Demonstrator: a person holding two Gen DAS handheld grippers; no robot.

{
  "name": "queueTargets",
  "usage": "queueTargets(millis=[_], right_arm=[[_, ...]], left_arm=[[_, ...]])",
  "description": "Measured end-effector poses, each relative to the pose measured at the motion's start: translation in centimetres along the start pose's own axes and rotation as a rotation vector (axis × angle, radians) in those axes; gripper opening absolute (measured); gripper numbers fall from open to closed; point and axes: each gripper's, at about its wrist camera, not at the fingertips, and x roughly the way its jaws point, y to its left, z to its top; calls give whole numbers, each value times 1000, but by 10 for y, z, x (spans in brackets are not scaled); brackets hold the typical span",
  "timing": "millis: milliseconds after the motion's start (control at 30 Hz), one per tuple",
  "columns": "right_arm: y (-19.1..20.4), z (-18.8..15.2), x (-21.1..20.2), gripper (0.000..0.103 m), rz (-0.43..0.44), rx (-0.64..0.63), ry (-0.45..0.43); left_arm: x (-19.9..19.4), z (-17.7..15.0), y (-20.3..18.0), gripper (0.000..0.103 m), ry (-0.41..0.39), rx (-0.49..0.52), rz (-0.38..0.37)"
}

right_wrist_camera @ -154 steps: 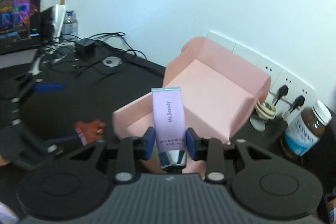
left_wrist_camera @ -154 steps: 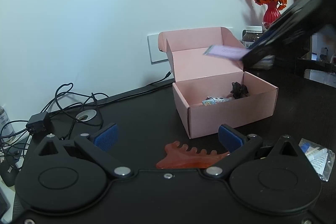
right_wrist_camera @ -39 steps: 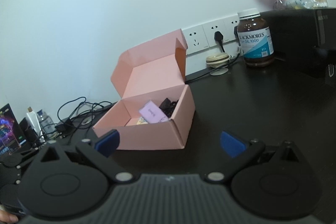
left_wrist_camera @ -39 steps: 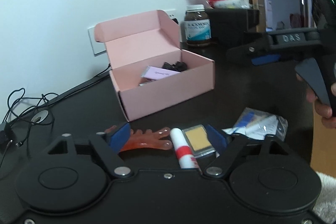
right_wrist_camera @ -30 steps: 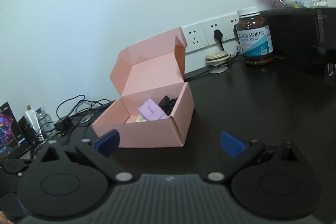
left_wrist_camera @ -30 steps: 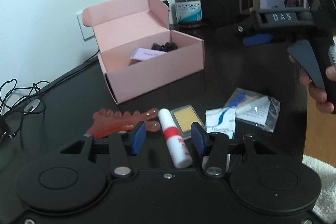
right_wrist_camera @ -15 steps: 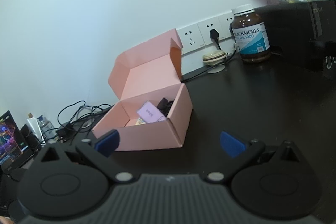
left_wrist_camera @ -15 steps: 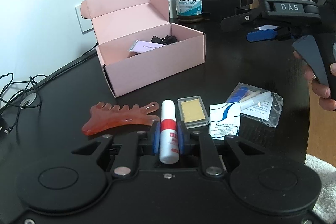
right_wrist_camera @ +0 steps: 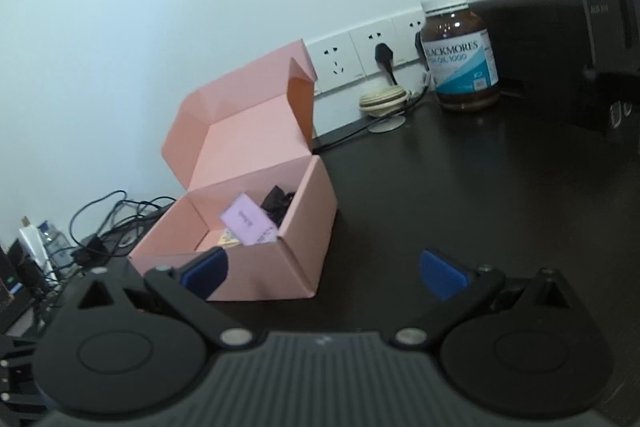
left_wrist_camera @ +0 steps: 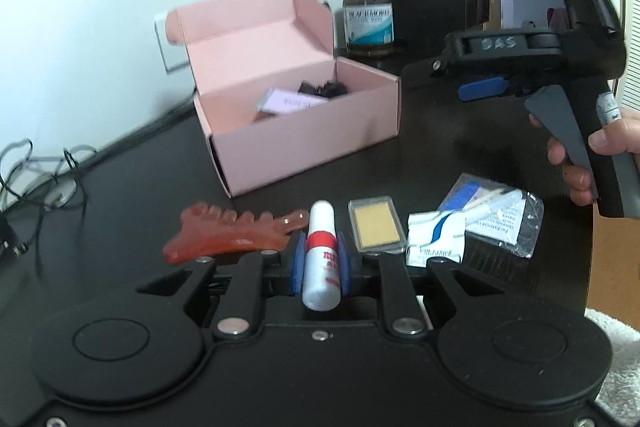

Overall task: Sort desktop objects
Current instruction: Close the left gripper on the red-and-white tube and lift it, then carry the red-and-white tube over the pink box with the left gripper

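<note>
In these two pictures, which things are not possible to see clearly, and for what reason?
- Pink box floor, both wrist views: its front wall hides what lies under the purple tube.
- Dark item in the box: too blurred to name.
- White and red tube, left wrist view: print blurred; the left gripper is shut on it.
- Bottle label, left wrist view: blurred.
- Things at the left edge, right wrist view: small, cut off.

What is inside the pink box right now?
The pink box holds a purple tube, a dark bundle behind it, and a small printed packet beneath the tube. The front wall hides the rest of the floor.
</note>
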Motion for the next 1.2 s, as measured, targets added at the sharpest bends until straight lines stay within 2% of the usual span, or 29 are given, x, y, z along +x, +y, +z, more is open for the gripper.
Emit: queueTargets(millis=[100,333,433,500,600,900,1200], right_arm=[[-4,-1,0,102,24,24,11],[-4,-2,2,102,46,22,18],[-3,-1,2,102,58,15,25],[-4,-1,3,102,65,19,30],[-6,-1,4,102,76,30,35],[-10,-1,4,102,100,55,41],[-8,-1,7,102,107,48,59]], left_arm=[[4,0,0,18,18,-2,7],[9,5,0,31,38,6,39],[11,7,1,31,45,2,40],[13,8,0,31,43,3,45],[15,9,-1,18,45,-19,21],[10,10,-8,17,26,0,60],[2,25,-14,17,-18,30,74]])
